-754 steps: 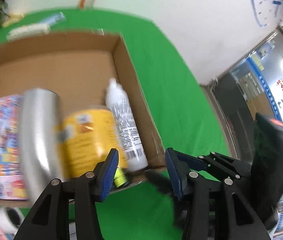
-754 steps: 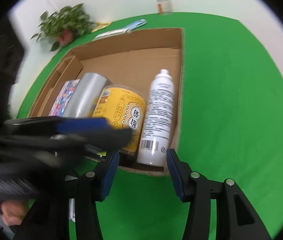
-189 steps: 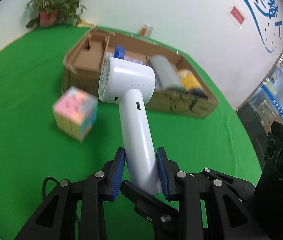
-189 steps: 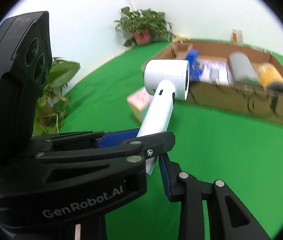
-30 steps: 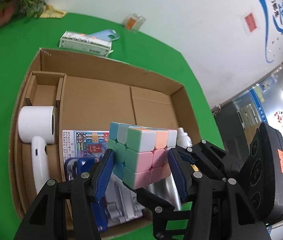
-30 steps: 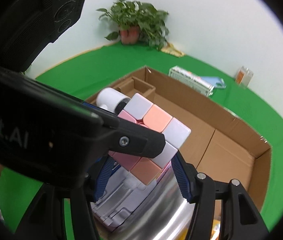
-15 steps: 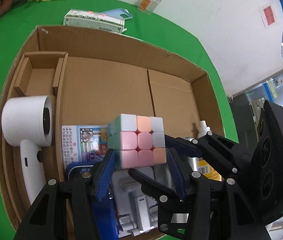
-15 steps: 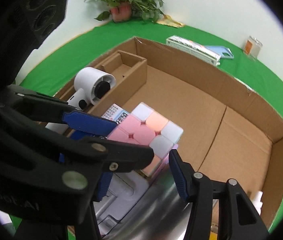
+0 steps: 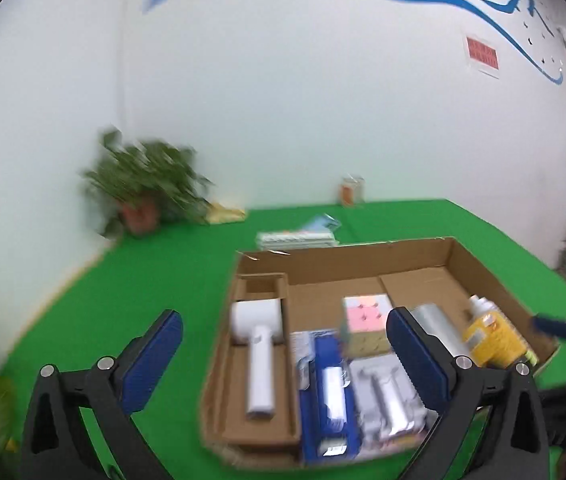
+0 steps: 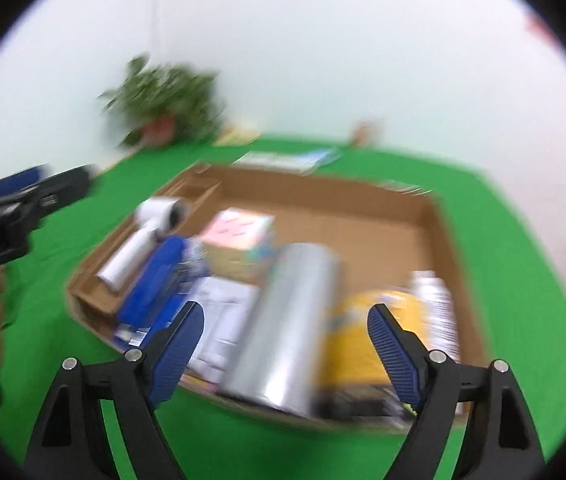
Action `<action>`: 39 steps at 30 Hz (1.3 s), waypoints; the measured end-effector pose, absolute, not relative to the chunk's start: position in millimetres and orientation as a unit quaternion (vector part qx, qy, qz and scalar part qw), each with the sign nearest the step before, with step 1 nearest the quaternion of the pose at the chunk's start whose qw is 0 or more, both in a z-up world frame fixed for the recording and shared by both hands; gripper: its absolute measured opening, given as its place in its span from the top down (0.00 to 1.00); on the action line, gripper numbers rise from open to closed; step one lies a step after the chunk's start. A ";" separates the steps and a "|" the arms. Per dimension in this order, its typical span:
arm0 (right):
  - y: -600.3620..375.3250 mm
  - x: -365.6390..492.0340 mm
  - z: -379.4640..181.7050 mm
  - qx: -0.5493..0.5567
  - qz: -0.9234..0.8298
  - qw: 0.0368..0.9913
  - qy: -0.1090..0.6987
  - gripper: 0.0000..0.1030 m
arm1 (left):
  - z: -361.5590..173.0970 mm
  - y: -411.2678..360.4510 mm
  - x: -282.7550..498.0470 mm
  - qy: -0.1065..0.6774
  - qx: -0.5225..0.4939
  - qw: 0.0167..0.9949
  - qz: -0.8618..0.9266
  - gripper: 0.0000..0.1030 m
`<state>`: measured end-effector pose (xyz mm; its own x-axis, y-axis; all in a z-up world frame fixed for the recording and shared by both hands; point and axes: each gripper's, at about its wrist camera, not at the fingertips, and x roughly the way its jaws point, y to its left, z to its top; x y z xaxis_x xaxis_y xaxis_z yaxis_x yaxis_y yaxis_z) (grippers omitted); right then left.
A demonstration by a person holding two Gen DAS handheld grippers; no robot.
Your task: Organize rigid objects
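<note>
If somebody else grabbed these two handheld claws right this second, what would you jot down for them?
Left claw: jaws opening, nothing between them.
Right claw: jaws opening, also empty.
Pastel puzzle cube: sits in the cardboard box, beside the silver cylinder.
Also in the box: white handheld fan in the left compartment, blue packaged item, yellow can, white spray bottle.
Done: everything above is boxed.
Left: a flat carton lies on the green table behind the box; whether it belongs inside is unclear.

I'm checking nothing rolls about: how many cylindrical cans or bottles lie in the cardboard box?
3, side by side at the cardboard box's right end: silver cylinder, yellow can, white spray bottle against the right wall. The blur could hide smaller ones.
</note>
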<state>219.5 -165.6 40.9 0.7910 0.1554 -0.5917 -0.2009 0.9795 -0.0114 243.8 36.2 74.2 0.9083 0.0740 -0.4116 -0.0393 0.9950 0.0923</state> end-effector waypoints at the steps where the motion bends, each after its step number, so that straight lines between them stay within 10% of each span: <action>1: -172.8 203.8 36.9 -0.034 0.056 0.951 0.301 0.18 | 68.7 32.4 228.9 0.214 0.040 0.975 0.040 0.00; 15: -190.1 94.3 26.8 -0.044 0.014 0.953 0.301 0.18 | 28.1 -2.1 96.7 0.244 -0.012 0.968 0.061 0.00; 39: -179.3 82.8 20.3 -0.052 -0.004 0.953 0.298 0.18 | 29.7 -17.7 91.7 0.275 0.006 0.961 0.030 0.00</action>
